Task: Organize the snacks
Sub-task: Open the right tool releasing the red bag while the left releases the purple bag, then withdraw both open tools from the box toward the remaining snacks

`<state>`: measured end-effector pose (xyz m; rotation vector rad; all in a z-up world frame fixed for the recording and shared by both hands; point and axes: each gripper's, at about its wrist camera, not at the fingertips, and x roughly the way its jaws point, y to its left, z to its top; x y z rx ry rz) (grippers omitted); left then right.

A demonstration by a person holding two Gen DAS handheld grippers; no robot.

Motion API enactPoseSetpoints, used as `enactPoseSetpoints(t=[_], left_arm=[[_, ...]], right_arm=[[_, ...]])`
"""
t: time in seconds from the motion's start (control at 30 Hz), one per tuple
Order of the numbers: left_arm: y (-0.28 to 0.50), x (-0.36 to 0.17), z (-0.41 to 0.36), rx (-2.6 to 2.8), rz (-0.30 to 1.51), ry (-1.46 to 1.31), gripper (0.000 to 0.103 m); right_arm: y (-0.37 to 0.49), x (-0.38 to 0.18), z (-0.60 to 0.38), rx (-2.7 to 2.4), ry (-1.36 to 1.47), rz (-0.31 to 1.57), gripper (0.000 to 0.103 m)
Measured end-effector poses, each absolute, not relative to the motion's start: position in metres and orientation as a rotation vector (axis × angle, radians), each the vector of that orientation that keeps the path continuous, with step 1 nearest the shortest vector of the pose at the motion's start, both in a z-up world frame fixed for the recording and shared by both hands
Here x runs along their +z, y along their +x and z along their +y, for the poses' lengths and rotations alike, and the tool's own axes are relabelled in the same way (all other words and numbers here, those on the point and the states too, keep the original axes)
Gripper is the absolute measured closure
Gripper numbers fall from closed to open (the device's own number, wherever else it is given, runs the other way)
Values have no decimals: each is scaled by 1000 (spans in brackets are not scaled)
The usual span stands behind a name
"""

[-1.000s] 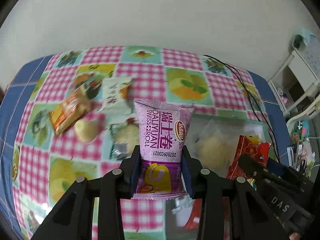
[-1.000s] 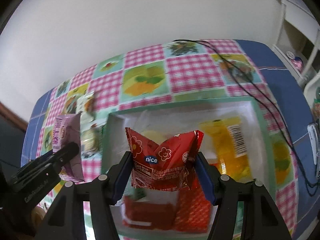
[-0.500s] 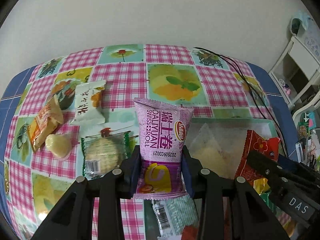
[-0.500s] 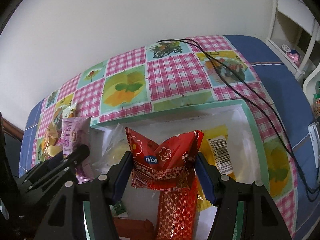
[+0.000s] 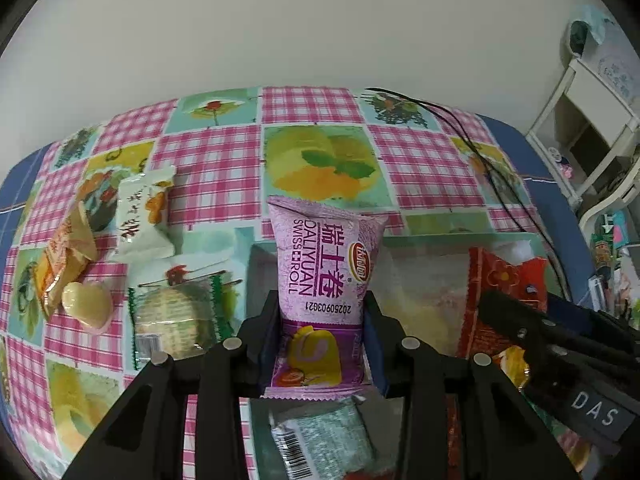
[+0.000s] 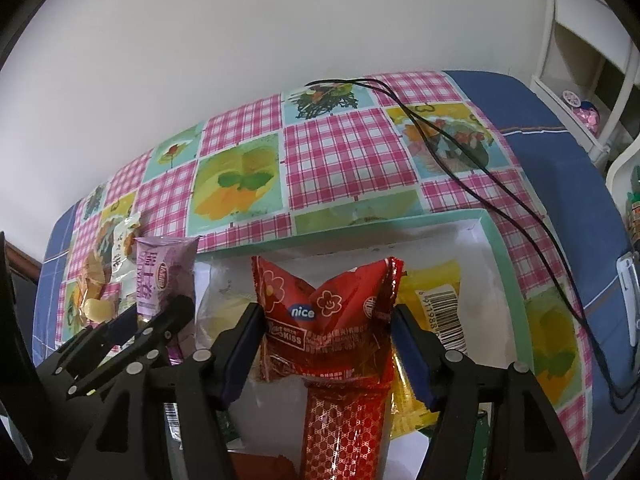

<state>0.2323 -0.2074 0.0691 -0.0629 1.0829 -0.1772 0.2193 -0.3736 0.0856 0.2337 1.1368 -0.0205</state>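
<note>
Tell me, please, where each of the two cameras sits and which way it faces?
Left wrist view: on the left gripper, looking down along its fingers at the purple Swiss roll packet it grips, above the box; the right gripper shows at right.
Right wrist view: on the right gripper, angled down at the red cookie packet between its fingers, over the box; the left gripper shows at left.
Shared: both packets, box, checked tablecloth, black cable.
</note>
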Motion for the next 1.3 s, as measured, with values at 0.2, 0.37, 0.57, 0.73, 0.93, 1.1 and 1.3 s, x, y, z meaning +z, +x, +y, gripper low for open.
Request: enactPoseSetpoints(t=[0.2, 0.37, 0.57, 0.73, 0.93, 1.1, 1.3], left_arm=[[231, 77, -205, -173, 1080, -75, 39], [229, 88, -197, -143, 1083, -71, 26], [224, 101, -184, -87, 1075, -74, 16], [217, 105, -174, -29, 1071, -44, 4], [208, 113, -163, 3, 1060, -26, 4], [200, 118, -155, 14, 1052, -19, 4], [190, 121, -146, 27, 1042, -19, 4]], right_arm=[[218, 88, -378, -41, 233, 1134, 29], [215, 93, -380, -51, 233, 1134, 24], [209, 97, -377, -54, 220, 1139, 15], [202, 102, -374, -51, 208, 1131, 2], [193, 109, -370, -47, 184, 1119, 0], [184, 114, -365, -46, 168, 1100, 0], [175, 113, -355, -31, 150, 1094, 0]])
